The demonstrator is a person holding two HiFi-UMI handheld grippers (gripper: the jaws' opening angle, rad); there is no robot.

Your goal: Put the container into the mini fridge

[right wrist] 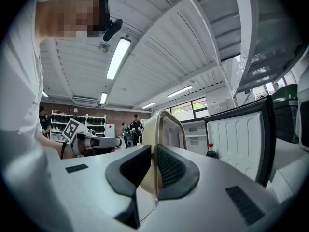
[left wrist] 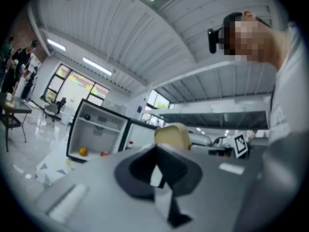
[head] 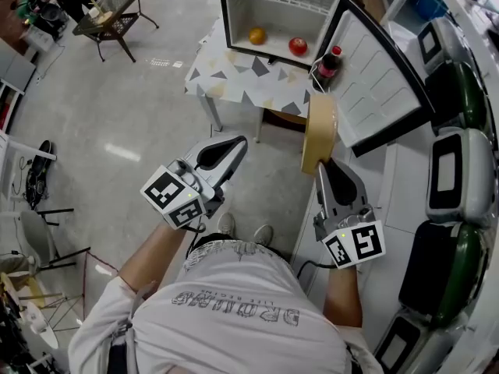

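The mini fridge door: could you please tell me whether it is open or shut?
Open. The door is swung wide to the side, exposing the mini fridge interior with an orange inside.

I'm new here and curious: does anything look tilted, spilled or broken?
Only the container: the right gripper pinches its rim, so it stands on edge rather than flat. Nothing looks spilled or broken around the open mini fridge.

The cream container [head: 320, 131] sits in the grey, black-padded right tool [head: 325, 164], whose cube is marked in black and white. Beyond the tool, the mini fridge [head: 281, 15] is white inside and black-edged. Its counter [head: 234, 84] shows grey and yellow triangles on white.
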